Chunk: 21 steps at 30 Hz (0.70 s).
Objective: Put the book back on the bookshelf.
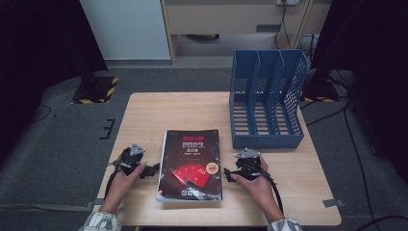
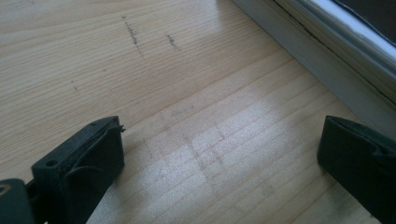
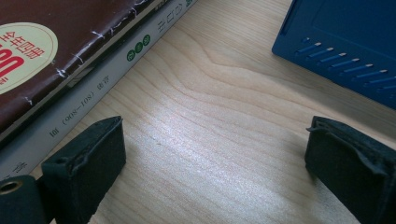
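One book (image 1: 191, 164) marked "2023" lay mid-table (image 1: 144, 113); one blue three-slot file rack (image 1: 266, 98) stood beyond its right side. Left gripper (image 1: 153, 169) and right gripper (image 1: 228, 174) flanked the book, jaws spread, empty.

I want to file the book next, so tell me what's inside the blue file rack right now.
The blue file rack stands upright on the table with three slots, and nothing shows in any of them. The slot floors nearest the front lip are hidden from the high view.
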Available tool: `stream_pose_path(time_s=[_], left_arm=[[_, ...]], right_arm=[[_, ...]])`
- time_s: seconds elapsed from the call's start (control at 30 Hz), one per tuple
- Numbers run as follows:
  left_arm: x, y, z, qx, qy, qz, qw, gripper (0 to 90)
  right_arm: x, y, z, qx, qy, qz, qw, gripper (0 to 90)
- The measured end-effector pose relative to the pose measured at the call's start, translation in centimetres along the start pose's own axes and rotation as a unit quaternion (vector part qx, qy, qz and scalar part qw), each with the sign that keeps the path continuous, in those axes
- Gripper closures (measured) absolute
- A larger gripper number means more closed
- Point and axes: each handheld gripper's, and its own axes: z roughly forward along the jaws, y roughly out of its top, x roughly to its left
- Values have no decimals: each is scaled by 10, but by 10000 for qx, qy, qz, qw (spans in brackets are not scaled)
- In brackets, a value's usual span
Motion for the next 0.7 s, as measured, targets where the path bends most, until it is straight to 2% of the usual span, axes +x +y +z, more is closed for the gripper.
stream_pose_path(time_s=[0.1,0.2,0.4,0.6,0.7], left_arm=[[1,0,-1,-14,-6,-2,10000,4],[2,0,-3,-48,9,-85,10000,46],[5,3,-12,-252,21,-207,9995,61],[8,2,-16,-247,41,-313,9992,72],[8,2,-18,-314,48,-411,9986,78]], right_arm=[[-1,0,0,-5,13,3,10000,67],[-1,0,-2,-28,28,23,10000,114],[1,2,-7,-125,51,2,9999,175],[3,5,-13,-242,78,4,9997,241],[4,6,-15,-253,106,-87,9996,279]])
